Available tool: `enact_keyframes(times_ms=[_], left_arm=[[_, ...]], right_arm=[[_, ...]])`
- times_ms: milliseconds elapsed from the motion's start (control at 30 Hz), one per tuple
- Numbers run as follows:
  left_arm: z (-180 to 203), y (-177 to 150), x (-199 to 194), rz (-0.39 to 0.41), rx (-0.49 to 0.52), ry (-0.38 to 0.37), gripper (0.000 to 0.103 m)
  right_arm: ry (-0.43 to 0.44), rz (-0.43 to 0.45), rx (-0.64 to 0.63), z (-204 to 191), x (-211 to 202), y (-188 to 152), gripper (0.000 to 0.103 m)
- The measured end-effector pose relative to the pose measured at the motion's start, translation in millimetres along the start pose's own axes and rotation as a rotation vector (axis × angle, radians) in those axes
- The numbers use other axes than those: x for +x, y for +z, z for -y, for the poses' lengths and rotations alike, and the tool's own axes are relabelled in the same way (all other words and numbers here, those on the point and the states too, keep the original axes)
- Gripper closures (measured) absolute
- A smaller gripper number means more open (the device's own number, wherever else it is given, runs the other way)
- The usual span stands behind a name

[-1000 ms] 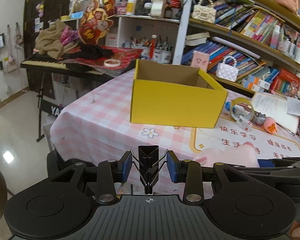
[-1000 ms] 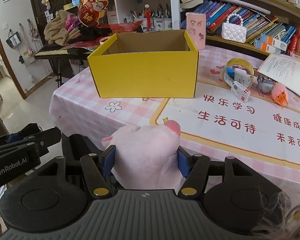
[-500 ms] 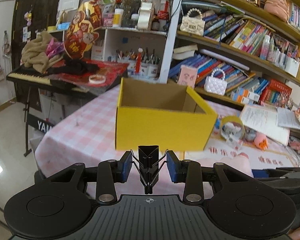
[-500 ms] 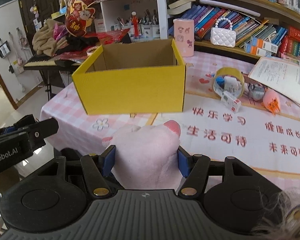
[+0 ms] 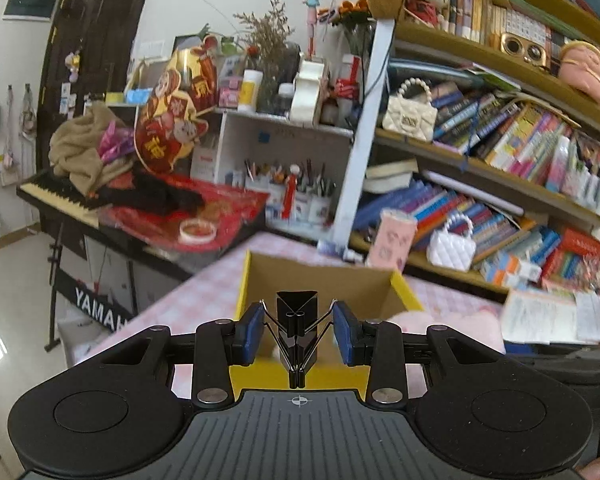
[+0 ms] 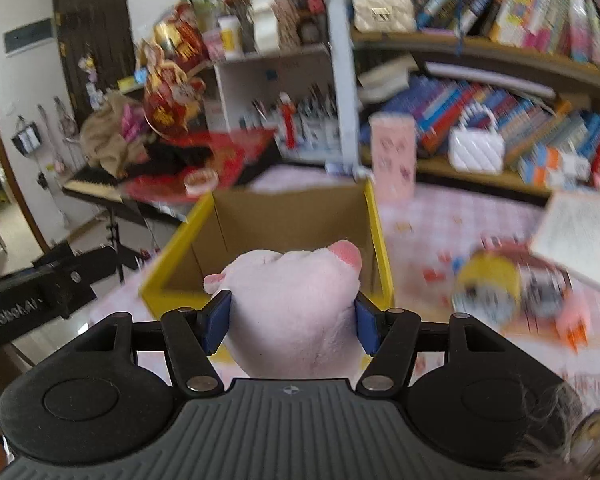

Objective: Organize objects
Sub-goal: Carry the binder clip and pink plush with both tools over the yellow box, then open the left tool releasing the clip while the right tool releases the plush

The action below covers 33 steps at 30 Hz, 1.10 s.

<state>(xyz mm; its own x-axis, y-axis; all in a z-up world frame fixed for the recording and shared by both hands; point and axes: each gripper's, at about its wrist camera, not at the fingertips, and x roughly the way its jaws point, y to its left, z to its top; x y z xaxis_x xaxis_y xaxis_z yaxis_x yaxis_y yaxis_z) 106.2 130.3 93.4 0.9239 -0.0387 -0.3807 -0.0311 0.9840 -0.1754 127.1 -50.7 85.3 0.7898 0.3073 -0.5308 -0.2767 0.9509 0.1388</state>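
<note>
A black binder clip sits pinched by its wire handles between the blue pads of my left gripper, which is shut on it. Just beyond those fingers stands the open yellow cardboard box, brown inside. My right gripper is shut on a pink plush toy, held above the near rim of the same yellow box. The plush also shows at the right of the left wrist view. The left gripper's body juts in at the left of the right wrist view.
On the pink checked tablecloth lie a yellow tape roll with small items and papers; a pink cup stands behind the box. Bookshelves rise at the back, with a cluttered keyboard at the left.
Both grippers have risen and moved forward to the yellow box, which now lies right at their fingertips. The clip and the plush stay gripped as before.
</note>
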Motion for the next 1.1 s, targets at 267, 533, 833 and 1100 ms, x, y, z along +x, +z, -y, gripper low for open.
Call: enact_keyframes(times_ms=[267, 533, 833, 1100], left_arm=[[13, 16, 67, -0.045, -0.008, 0.051, 0.067], [25, 3, 131, -0.159, 0.019, 0.108, 0.067], [30, -8, 177, -0.271, 0.016, 0.152, 0.067], [35, -17, 193, -0.34, 0.035, 0.158, 0.067]], right_arm=[[0.029, 0.018, -0.143, 14, 67, 49, 0.043], [0.08, -0.129, -0.367, 23, 138, 40, 0.042], [0.128, -0.269, -0.451, 28, 174, 28, 0.042], [0.151, -0.333, -0.473, 26, 186, 30, 0.04]])
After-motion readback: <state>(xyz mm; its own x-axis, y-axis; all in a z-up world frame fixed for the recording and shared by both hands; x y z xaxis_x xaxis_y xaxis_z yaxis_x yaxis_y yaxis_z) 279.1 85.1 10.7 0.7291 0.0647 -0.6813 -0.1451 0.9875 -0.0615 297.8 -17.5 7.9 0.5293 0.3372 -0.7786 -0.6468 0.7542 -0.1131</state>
